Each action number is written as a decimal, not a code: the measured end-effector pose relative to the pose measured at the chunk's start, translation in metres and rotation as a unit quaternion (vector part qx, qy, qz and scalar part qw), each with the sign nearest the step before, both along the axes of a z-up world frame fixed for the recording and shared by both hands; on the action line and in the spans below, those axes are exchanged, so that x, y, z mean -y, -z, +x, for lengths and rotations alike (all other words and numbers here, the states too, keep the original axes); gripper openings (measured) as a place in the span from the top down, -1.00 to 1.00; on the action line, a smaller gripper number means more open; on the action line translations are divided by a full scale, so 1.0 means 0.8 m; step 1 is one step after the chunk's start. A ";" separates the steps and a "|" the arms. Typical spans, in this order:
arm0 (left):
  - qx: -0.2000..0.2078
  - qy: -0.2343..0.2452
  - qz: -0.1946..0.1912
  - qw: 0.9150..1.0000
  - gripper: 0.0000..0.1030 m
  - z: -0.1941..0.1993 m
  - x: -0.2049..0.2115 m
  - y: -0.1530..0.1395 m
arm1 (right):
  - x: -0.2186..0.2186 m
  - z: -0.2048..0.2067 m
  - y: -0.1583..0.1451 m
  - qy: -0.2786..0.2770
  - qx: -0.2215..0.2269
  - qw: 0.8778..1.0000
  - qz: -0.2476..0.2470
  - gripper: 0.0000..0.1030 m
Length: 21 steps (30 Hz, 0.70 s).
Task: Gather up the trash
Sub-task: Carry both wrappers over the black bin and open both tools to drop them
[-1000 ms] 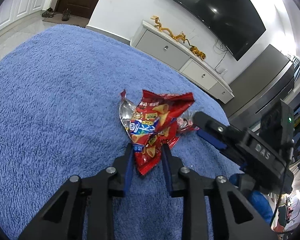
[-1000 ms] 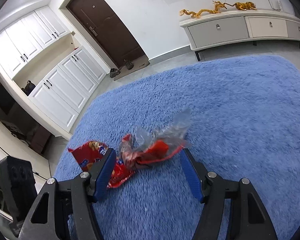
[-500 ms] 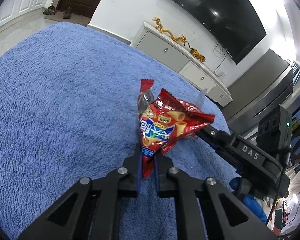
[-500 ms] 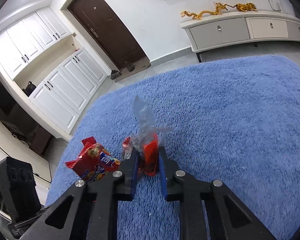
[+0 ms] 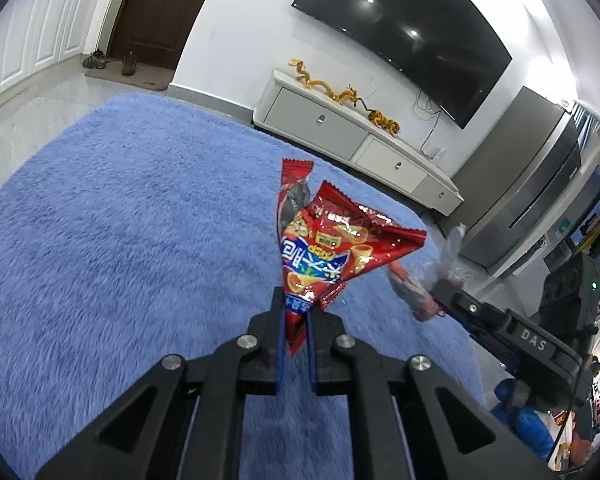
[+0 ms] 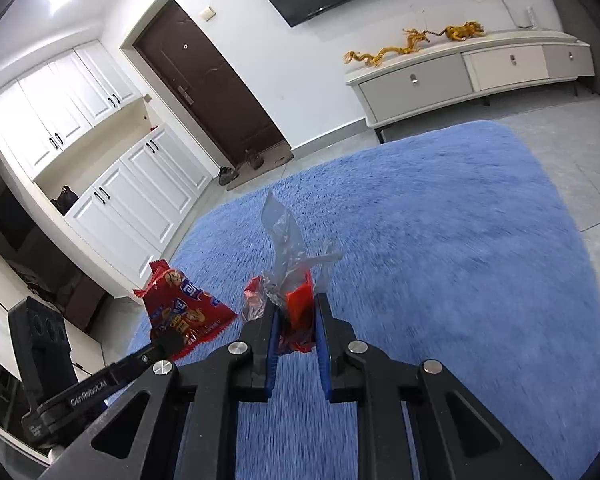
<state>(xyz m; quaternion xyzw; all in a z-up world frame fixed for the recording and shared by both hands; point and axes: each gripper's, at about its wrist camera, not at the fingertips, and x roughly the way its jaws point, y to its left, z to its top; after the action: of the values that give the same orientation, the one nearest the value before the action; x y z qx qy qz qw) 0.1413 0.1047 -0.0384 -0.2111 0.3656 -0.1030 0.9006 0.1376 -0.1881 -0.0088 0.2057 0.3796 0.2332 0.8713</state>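
My left gripper (image 5: 294,305) is shut on the bottom corner of a red snack bag (image 5: 328,248), which stands up above the blue rug (image 5: 120,248). The same red snack bag (image 6: 182,310) shows at the left of the right wrist view, held by the left gripper (image 6: 168,342). My right gripper (image 6: 296,312) is shut on a crumpled clear and red wrapper (image 6: 290,276), lifted off the rug (image 6: 440,240). In the left wrist view the right gripper (image 5: 436,292) sits at the right with that wrapper (image 5: 424,280) blurred at its tip.
A white TV cabinet (image 5: 356,140) with gold dragon figures stands against the wall under a black TV (image 5: 404,32). A dark door (image 6: 208,76) with shoes before it and white cupboards (image 6: 112,152) lie beyond the rug's far edge. Grey tiled floor surrounds the rug.
Both grippers closed on their trash, the left on the snack bag and the right on the wrapper, then lifted them off the rug. The rug now looks farther below.
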 end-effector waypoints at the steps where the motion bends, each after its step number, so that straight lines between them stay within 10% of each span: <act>1: 0.003 0.000 0.003 1.000 0.85 -0.011 0.002 -0.004 | 0.003 -0.008 -0.004 0.002 0.002 1.000 -0.002 0.70; 21: 0.038 0.024 0.018 0.999 0.85 -0.143 0.065 -0.053 | 0.107 -0.182 -0.058 0.094 0.037 0.994 -0.040 0.70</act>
<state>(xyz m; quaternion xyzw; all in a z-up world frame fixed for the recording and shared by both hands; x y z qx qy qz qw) 0.0271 0.0527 0.0041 -0.1822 0.3381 -0.1260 0.9146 -0.0080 -0.2734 0.0375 0.1965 0.3350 0.1421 0.9105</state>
